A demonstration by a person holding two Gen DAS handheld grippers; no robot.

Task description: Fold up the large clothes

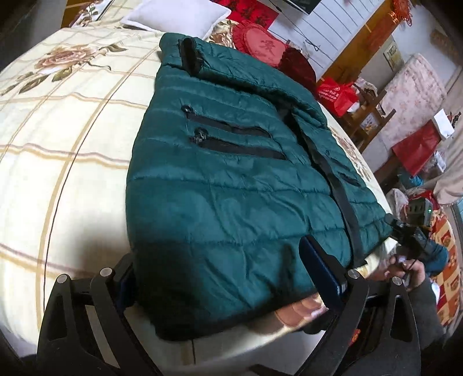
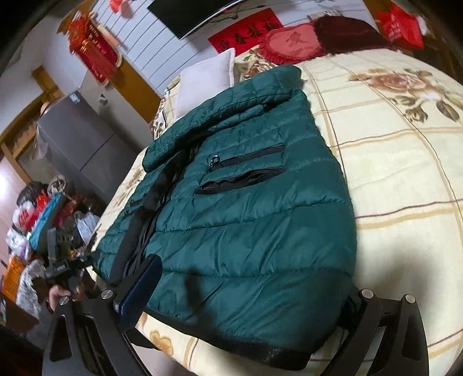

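A dark green quilted jacket (image 1: 225, 173) (image 2: 246, 202) lies flat on the bed, front up, with two black zip pockets and a sleeve folded across its far end. In the left wrist view my left gripper (image 1: 220, 260) is open wide and straddles the jacket's near hem. Its right blue pad (image 1: 318, 269) rests against the fabric, and the left finger is hidden under the cloth. My right gripper (image 2: 254, 277) is open too and straddles the hem the same way. Each gripper also shows at the other view's edge, held by a hand: right gripper (image 1: 399, 228), left gripper (image 2: 78, 260).
The bed has a cream checked sheet (image 1: 58, 144) (image 2: 405, 173) with flower prints. A white pillow (image 1: 176, 14) (image 2: 208, 78) and a red heart cushion (image 1: 260, 43) (image 2: 292, 43) lie at its far end. Red bags (image 1: 335, 92), a grey cabinet (image 2: 78, 138) and piled clutter (image 2: 43, 217) stand beside the bed.
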